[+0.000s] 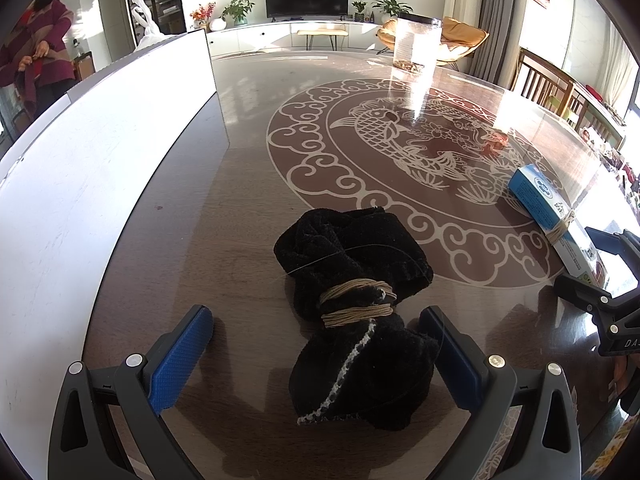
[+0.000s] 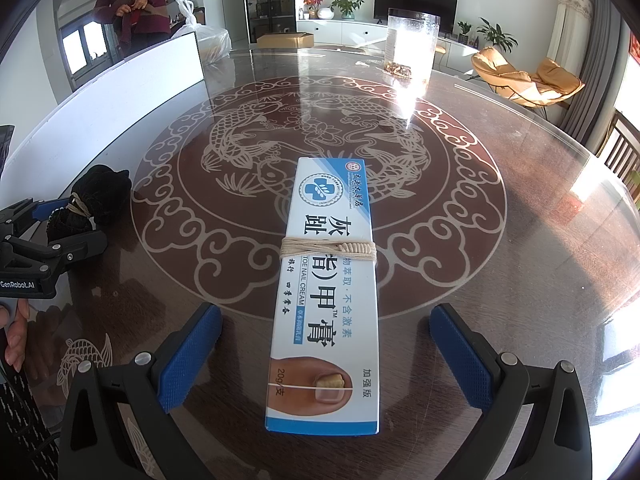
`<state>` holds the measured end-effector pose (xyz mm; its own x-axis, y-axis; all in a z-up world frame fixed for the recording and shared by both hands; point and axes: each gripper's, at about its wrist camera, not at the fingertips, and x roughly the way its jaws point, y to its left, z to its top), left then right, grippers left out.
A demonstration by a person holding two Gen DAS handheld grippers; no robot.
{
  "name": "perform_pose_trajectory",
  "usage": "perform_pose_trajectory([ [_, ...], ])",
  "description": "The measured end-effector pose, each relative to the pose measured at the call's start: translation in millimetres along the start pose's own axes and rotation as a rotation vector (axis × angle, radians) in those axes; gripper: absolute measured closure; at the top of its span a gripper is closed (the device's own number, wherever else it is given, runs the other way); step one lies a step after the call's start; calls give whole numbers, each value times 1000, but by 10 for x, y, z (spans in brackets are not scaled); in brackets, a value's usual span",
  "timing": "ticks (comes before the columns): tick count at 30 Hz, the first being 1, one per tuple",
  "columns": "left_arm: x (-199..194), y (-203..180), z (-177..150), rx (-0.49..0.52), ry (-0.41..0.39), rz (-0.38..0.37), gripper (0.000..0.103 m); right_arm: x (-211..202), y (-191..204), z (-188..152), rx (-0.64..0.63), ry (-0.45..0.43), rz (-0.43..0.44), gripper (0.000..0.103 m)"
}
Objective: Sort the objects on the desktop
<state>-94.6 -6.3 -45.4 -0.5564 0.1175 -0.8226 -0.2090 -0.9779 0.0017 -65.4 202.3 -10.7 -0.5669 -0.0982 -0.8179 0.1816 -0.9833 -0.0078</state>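
Observation:
A black fuzzy cloth bundle (image 1: pixel 356 300) tied with tan twine lies on the glass-topped table between the blue pads of my left gripper (image 1: pixel 316 352), which stands open around it without touching. A long blue-and-white toe nail cream box (image 2: pixel 326 292), also bound with twine, lies lengthwise between the wide-open fingers of my right gripper (image 2: pixel 326 356). The box (image 1: pixel 554 216) and the right gripper (image 1: pixel 604 276) show at the right of the left wrist view. In the right wrist view, the bundle (image 2: pixel 94 200) sits at the left within the left gripper (image 2: pixel 68 220).
A white board (image 1: pixel 100 152) stands on edge along the table's left side. A clear tall container (image 2: pixel 412 42) stands at the far side. A person in a maroon jacket (image 2: pixel 136 0) stands beyond the table. Wooden chairs (image 1: pixel 544 84) line the right.

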Motion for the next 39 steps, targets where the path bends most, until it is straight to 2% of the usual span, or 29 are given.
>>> perform_pose_trajectory([
  [3,6,-1,7,8,13,-2,0,3,3,8,-8,4,1,0],
  [7,63,-6,131,27,138,-13,0,150,-22,292,-93,174,63,0],
  [9,91,-25,186,39,163,-17,0,193,-65,440,-63,196,110,1],
  [10,69,-36,205,52,142,-23,15,230,-65,496,-52,216,134,8],
  [11,27,-40,223,61,117,-30,46,248,-38,537,-69,224,118,18],
  [12,-13,-36,241,64,110,-30,69,245,3,569,-107,226,85,49],
  [13,-35,-15,249,57,119,-30,74,220,32,592,-131,227,75,59],
  [15,-148,37,207,46,83,-54,74,199,30,585,-112,259,102,59],
  [17,-308,102,126,25,45,-47,74,122,65,550,-147,243,81,59],
  [21,-706,294,-39,-78,-41,-83,74,-122,75,532,-148,202,106,59],
  [23,-936,373,-42,-101,-81,-83,74,-278,123,628,-158,172,119,59],
  [26,-1343,564,63,-123,-153,-73,74,-539,296,899,-194,107,145,59],
  [30,-1865,1066,307,-150,-222,-30,74,-876,731,1459,-259,0,212,59],
  [34,-2072,1752,437,-217,-216,72,74,-1083,1387,2086,-323,-99,310,59],
  [39,-1789,2429,306,-330,-98,130,74,-1081,2409,2682,-396,-165,447,59],
])
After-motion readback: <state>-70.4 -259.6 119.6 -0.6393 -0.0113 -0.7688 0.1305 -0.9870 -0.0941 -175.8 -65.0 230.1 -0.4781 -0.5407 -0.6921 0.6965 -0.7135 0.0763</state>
